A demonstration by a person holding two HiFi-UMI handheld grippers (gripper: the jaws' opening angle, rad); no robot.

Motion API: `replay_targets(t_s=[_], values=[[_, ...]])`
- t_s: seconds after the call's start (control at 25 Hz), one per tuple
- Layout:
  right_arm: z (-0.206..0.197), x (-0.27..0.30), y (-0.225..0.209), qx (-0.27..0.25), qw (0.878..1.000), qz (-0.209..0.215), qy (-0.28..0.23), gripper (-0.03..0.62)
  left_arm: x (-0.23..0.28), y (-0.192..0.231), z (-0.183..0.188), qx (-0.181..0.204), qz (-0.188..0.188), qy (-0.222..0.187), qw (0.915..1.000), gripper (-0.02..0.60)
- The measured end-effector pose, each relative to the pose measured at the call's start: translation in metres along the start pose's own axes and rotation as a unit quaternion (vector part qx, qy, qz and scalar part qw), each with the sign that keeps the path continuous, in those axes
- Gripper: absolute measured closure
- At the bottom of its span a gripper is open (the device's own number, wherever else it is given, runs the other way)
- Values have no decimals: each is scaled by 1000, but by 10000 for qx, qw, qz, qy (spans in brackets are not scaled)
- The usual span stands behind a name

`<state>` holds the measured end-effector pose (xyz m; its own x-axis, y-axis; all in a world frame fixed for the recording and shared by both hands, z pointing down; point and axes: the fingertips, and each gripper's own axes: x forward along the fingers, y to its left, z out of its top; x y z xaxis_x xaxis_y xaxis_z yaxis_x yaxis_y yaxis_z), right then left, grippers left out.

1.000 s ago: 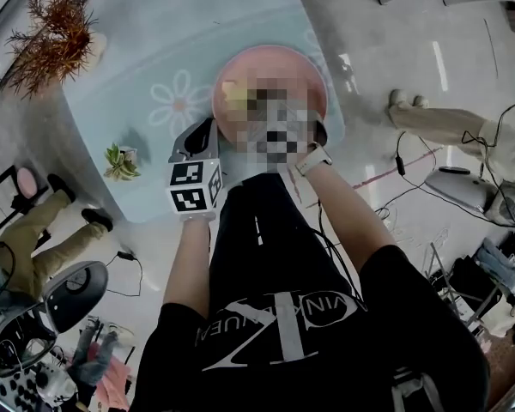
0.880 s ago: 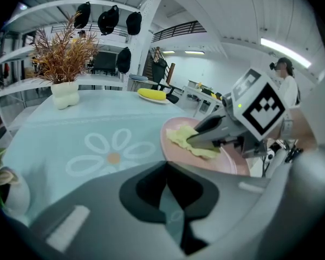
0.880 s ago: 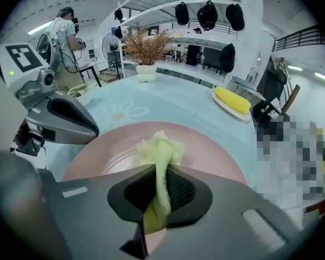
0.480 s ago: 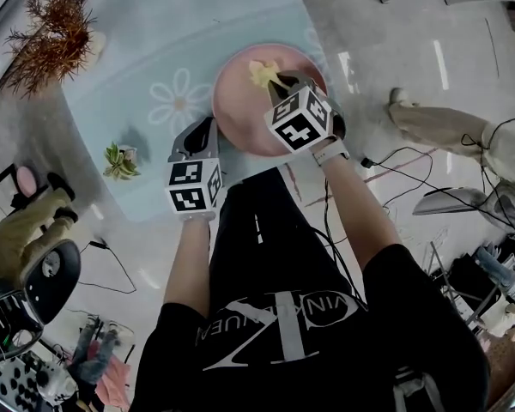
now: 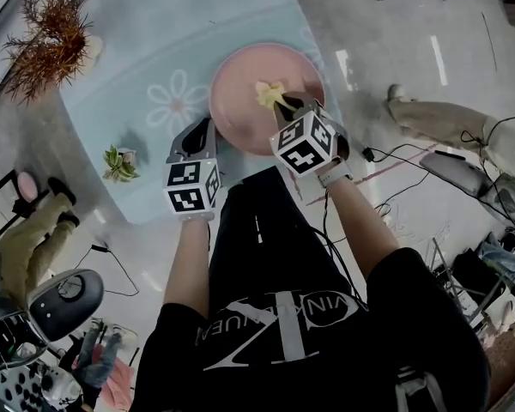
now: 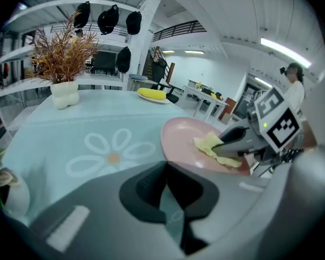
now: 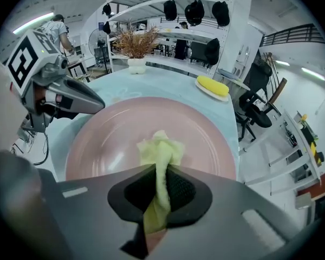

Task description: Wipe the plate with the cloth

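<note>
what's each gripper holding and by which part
The right gripper is shut on the yellow cloth, pinching a bunched fold of it; the free end lies on the pink plate. The left gripper holds nothing, jaws together.

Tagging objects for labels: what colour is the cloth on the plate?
Pale yellow; the cloth shows best in the right gripper view.

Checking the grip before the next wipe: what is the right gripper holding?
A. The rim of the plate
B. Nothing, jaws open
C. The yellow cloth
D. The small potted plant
C. In the right gripper view, the right gripper has its jaws closed on the yellow cloth, whose free end lies bunched on the pink plate.
</note>
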<state>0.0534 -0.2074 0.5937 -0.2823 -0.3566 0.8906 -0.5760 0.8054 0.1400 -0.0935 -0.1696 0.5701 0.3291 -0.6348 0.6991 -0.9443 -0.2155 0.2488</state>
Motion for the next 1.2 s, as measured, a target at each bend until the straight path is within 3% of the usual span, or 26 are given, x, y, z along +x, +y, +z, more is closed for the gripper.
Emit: replay_targets(t_s=[0.64,1.2], values=[[30,12,37,-457,9976,480,-201,554,2,2,3,9,1,-58,10000,581],[49,26,-1,90,9989,193,-419,554,2,2,2,104,-9,-38,9999,581]])
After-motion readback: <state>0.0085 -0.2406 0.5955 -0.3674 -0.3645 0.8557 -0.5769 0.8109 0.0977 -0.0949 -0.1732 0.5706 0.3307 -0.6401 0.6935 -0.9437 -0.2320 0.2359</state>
